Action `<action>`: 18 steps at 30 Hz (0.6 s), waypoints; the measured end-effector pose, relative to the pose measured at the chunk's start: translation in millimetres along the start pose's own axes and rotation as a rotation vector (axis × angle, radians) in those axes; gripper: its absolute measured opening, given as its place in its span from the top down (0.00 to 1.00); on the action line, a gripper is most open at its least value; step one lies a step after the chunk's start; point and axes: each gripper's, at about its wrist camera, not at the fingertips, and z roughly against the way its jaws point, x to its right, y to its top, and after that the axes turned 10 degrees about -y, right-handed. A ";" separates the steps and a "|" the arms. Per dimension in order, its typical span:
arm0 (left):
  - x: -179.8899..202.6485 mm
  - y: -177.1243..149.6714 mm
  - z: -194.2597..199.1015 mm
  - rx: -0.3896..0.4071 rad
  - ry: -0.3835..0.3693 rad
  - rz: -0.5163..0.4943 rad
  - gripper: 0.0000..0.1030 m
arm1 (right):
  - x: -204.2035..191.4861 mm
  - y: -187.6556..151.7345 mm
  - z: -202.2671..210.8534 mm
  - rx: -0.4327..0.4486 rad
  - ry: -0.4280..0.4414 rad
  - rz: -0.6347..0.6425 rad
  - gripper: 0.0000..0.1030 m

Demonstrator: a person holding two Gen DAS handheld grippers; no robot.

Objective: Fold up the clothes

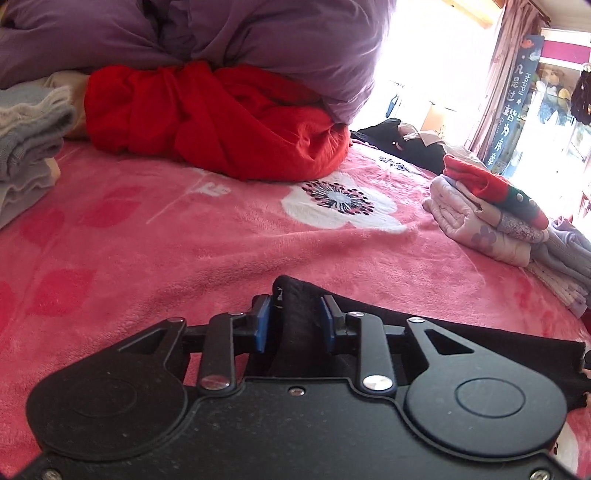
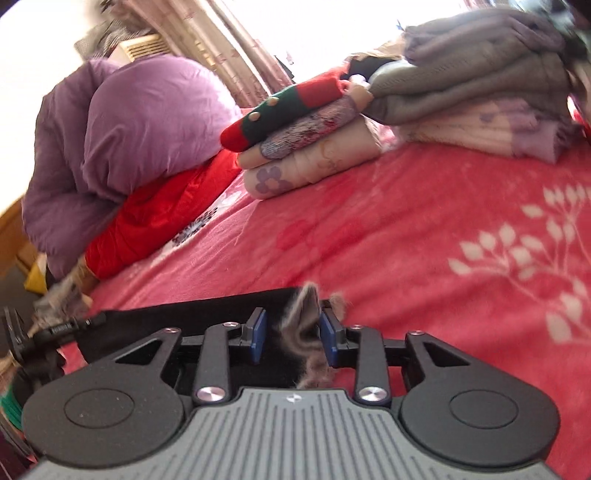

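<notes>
Item: black garment, held low over the pink floral blanket, stretched as a band between the two grippers. Left gripper: blue pads closed on a bunched black edge, which rises between them. Right gripper: pads pinching the opposite end, where grey-brown fuzzy trim stands up in the gap. Long axis: side to side, running from one gripper straight across to the other; in the right wrist view the cloth leads off leftward to the left gripper, visible at the frame edge. Each gripper sits at its own end, so neither is nearer to the whole. Whether the garment is already doubled cannot be told; most of it hangs below the cameras. Surroundings: folded stack of patterned clothes to the right, grey folded knits to the left, red bundle under a purple quilt ahead. Bare blanket lies between these, directly forward of both grippers.
</notes>
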 end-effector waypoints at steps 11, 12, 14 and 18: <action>7.2 -4.5 -4.0 -0.004 0.047 -0.064 0.82 | -1.5 -15.0 15.2 0.002 -0.029 -0.018 0.98; 6.8 -4.5 -4.2 -0.005 0.045 -0.062 0.82 | -0.9 -16.5 17.3 -0.001 -0.032 -0.026 0.98; 5.6 -4.2 -4.1 -0.006 0.040 -0.053 0.82 | 0.1 -19.7 21.3 -0.006 -0.039 -0.042 0.90; 4.9 -4.4 -3.3 -0.008 0.037 -0.042 0.82 | 2.2 -25.9 29.4 -0.016 -0.053 -0.074 0.71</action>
